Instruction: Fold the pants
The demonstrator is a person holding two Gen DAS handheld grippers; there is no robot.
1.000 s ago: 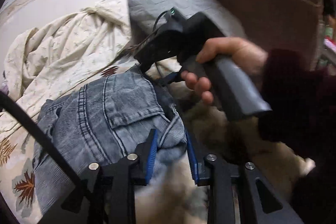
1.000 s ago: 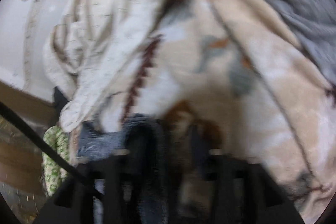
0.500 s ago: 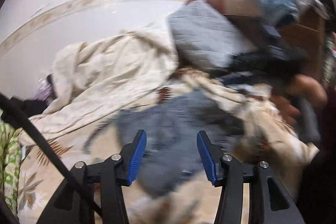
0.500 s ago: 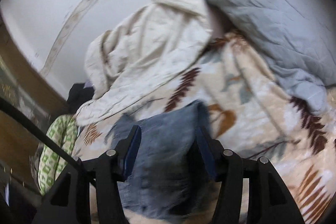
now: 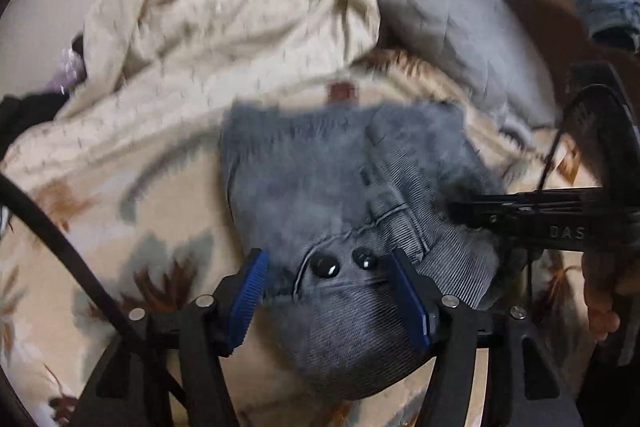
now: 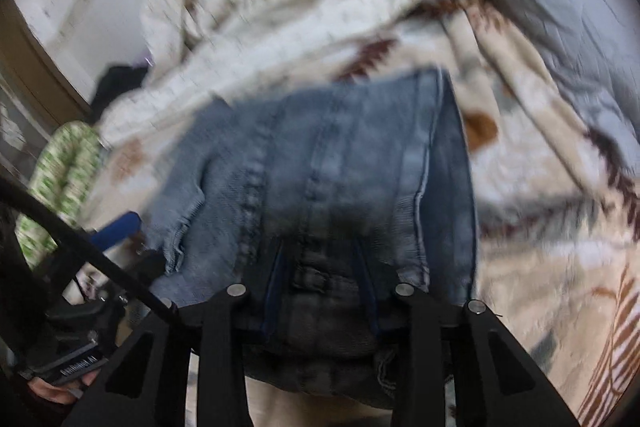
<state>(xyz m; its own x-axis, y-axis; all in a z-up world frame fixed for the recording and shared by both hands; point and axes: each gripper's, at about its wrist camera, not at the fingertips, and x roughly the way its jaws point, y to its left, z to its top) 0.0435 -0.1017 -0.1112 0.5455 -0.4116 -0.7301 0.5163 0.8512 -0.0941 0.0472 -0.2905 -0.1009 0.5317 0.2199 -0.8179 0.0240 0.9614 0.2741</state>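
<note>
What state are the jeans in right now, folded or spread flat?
Folded into a compact bundle: the jeans lie in layers on the blanket, waistband buttons on top, no leg stretched out. How neat the fold is, blur hides.

Right wrist view: whole frame motion-blurred. Right gripper (image 6: 322, 291) fingertips sit against dark denim of the jeans (image 6: 332, 163); pad edges hard to trace, so jaw gap is uncertain, possibly open. Lower hem of jeans hidden behind gripper body.

Left wrist view: upper half smeared; cream bedsheet (image 5: 224, 39) print unreadable. Person's hand (image 5: 604, 291) cut off at right edge, only fingers show. Left gripper (image 5: 332, 301) base cropped by bottom edge. Blanket (image 5: 100, 227) pattern blurred.
</note>
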